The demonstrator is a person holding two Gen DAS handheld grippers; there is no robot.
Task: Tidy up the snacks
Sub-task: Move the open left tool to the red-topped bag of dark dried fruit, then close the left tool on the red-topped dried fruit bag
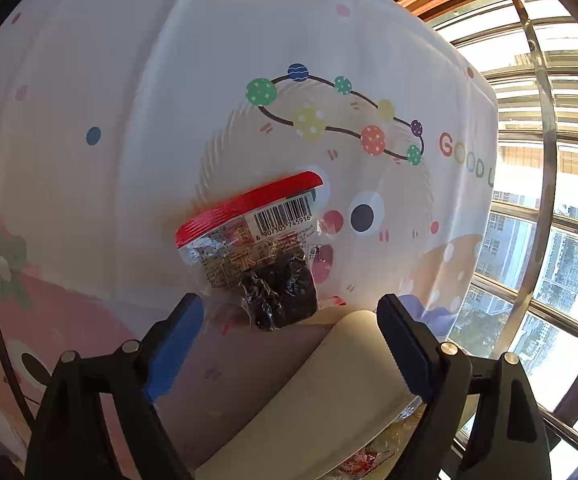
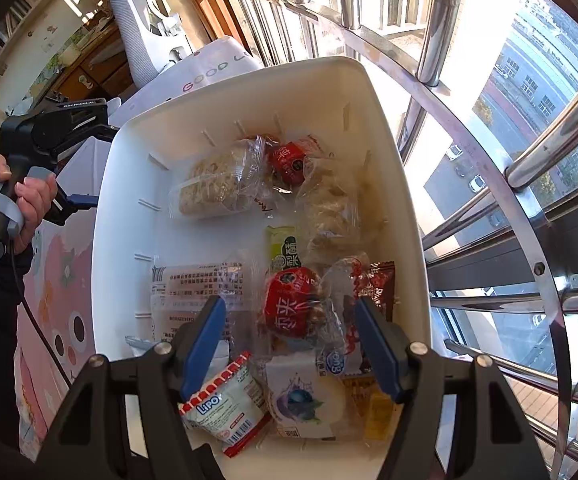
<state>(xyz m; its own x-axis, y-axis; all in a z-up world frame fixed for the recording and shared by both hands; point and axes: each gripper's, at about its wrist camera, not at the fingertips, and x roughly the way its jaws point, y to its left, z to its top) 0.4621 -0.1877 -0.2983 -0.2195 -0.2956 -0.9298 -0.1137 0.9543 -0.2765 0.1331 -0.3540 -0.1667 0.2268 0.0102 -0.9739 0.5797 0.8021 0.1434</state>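
In the left wrist view a clear snack packet point(image 1: 257, 256) with a red top edge, a barcode and dark pieces inside lies on a cartoon-print cloth point(image 1: 129, 120). My left gripper point(image 1: 289, 304) is open, and its fingertips flank the packet's lower end without touching it. The white bin's rim point(image 1: 329, 380) shows just below. In the right wrist view the white bin point(image 2: 121, 200) holds several wrapped snacks. My right gripper point(image 2: 289, 302) hovers open over a red packet point(image 2: 293, 308) and grips nothing. A hand point(image 2: 29, 200) holds the left gripper point(image 2: 93, 164) beside the bin's left wall.
Steel window bars point(image 2: 489, 208) run close along the bin's right side, with a street far below. A white chair point(image 2: 137, 28) and a wooden desk point(image 2: 101, 68) stand beyond the cloth. A Lipo packet point(image 2: 229, 404) and a blueberry packet point(image 2: 301, 400) lie at the bin's near end.
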